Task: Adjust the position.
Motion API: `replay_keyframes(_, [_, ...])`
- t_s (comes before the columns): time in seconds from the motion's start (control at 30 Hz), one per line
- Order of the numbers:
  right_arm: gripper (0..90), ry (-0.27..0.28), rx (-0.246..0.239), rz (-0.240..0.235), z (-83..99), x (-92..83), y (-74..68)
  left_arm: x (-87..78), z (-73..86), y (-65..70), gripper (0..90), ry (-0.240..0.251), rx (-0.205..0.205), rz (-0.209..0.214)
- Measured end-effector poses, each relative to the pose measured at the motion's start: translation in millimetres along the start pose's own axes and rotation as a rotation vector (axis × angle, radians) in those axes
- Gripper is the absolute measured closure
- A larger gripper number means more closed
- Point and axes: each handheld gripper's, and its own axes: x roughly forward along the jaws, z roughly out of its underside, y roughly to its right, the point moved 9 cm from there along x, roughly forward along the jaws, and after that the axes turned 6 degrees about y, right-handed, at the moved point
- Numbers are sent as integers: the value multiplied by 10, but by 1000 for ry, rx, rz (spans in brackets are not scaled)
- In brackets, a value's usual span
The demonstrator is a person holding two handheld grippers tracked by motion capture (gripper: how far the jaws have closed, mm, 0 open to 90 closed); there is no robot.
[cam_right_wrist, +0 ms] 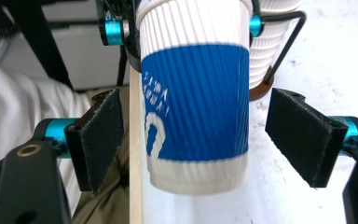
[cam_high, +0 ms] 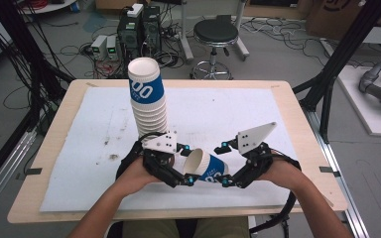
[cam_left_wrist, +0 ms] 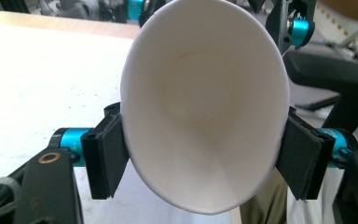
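A white paper cup with a blue ribbed band (cam_high: 206, 166) lies on its side in the air just above the white mat, between both grippers. My left gripper (cam_high: 186, 164) is shut on its rim end. In the left gripper view the pads (cam_left_wrist: 105, 158) press the cup's mouth (cam_left_wrist: 205, 107) into an oval. My right gripper (cam_high: 224, 165) is open around the cup's base end. In the right gripper view the cup (cam_right_wrist: 196, 107) hangs between the pads (cam_right_wrist: 98, 135) with a gap on each side. A tall, leaning stack of the same cups (cam_high: 148, 96) stands behind my left gripper.
A white mat (cam_high: 228, 114) covers most of the wooden table (cam_high: 54, 144). Beyond the far edge are a black stool (cam_high: 215, 34), computer cases (cam_high: 139, 29) and floor cables. A black frame post (cam_high: 337, 64) rises at the right.
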Motion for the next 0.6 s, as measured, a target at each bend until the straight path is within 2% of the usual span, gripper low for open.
replay_keyframes(0.13, [199,-76,-5,-25,-5,55,0,27,-9,9,263,-36,6,3])
replay_keyframes(0.3, [200,-129,-13,-55,19,144,2,57,-6,30,259,-59,7,16])
replay_keyframes(0.37, [200,-157,-6,-65,47,181,1,83,19,43,256,-89,14,20])
replay_keyframes(0.53, [207,-187,-14,-92,80,247,-13,102,33,59,255,-110,20,33])
replay_keyframes(0.6, [266,-196,-15,-111,89,261,-32,113,28,66,255,-115,30,39])
